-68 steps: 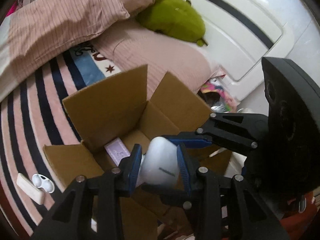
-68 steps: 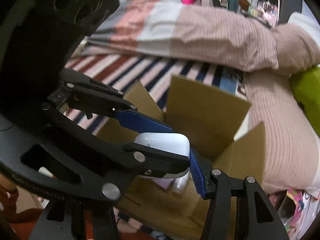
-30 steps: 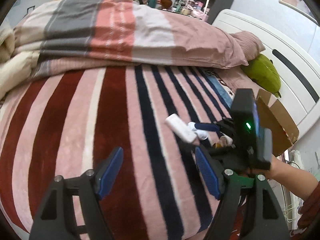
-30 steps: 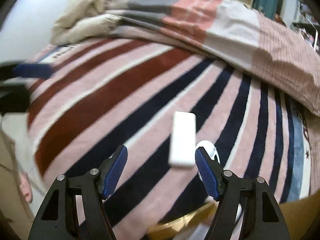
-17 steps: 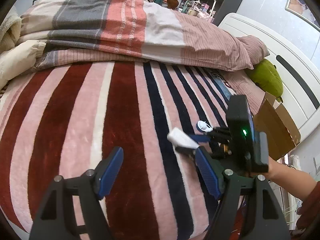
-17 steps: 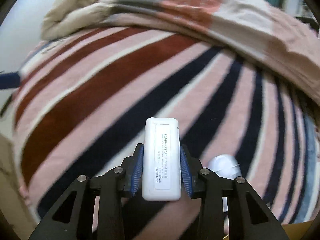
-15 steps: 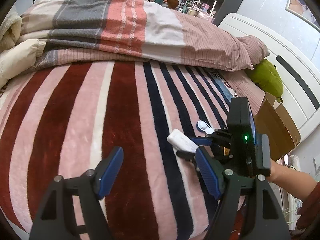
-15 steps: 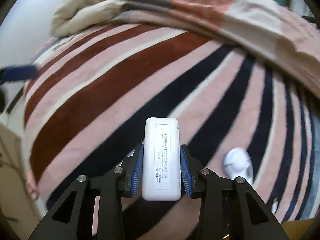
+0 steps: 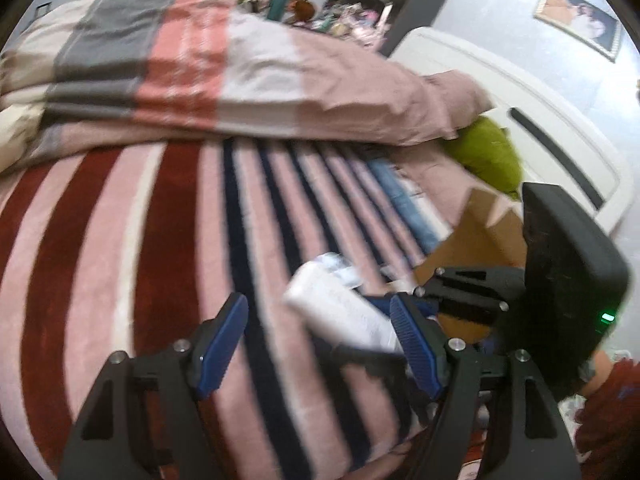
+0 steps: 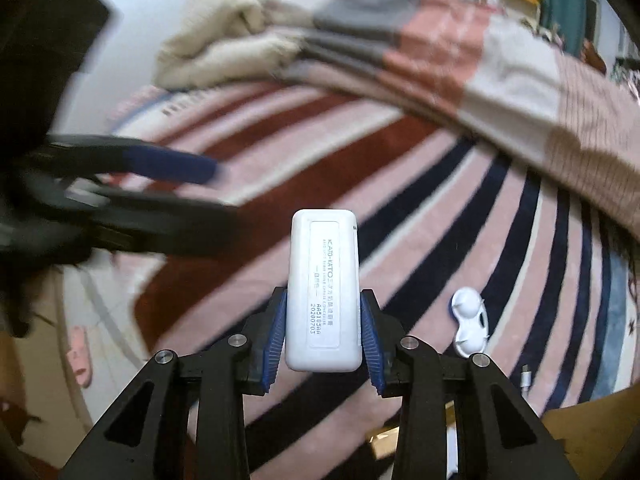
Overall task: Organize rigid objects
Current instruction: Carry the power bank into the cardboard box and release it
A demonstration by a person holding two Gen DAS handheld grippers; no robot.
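The right gripper (image 10: 323, 330) pinches the white case (image 10: 323, 292) by its long sides at the near end; it looks light, stiff and slippery.

Striped blanket (image 10: 400, 216): dark red, pink, cream and navy bands, centre of both views. Folded quilt (image 9: 224, 76), upper frame: grey, salmon, off-white and dusty-pink blocks. White rectangular case (image 10: 323, 292), dark grey printed text, centre of right wrist view. White twin-lobed object (image 10: 469, 327), lower right. Gripper pads (image 10: 276, 336): blue; frames black. Green plush (image 9: 490, 152), right of left wrist view. Cardboard box (image 9: 480, 236): brown. Headboard (image 9: 560, 148): white, black stripe.
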